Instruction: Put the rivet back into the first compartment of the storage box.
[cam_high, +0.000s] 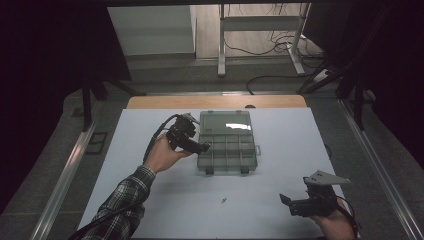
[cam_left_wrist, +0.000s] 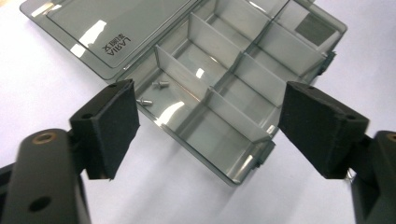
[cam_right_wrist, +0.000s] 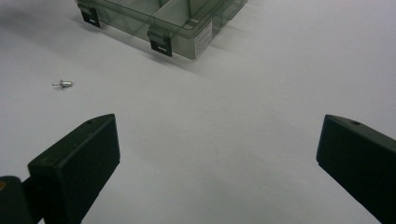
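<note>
At the centre of the white table (cam_high: 150, 200), the smoky transparent plastic compartment box (cam_high: 227, 150) lies with its hinged lid (cam_high: 225, 121) folded flat open toward twelve o'clock. Your left gripper (cam_high: 202, 147) hovers at the box's nine o'clock edge, and its jaws stand wide apart with nothing between the black pads (cam_left_wrist: 112, 126). In the left gripper view, two small silver screws (cam_left_wrist: 154, 92) lie in the compartment nearest the lid hinge, one just beside the other, under the gap between your pads. A third small silver screw (cam_high: 223, 200) lies loose on the table at six o'clock from the box, well apart from it; in the right gripper view it (cam_right_wrist: 63, 84) sits at about ten o'clock from your jaws. Your right gripper (cam_high: 284, 201) hovers near the table's five o'clock corner, pointing toward nine o'clock, with its jaws wide open over bare white surface and holding nothing.
</note>
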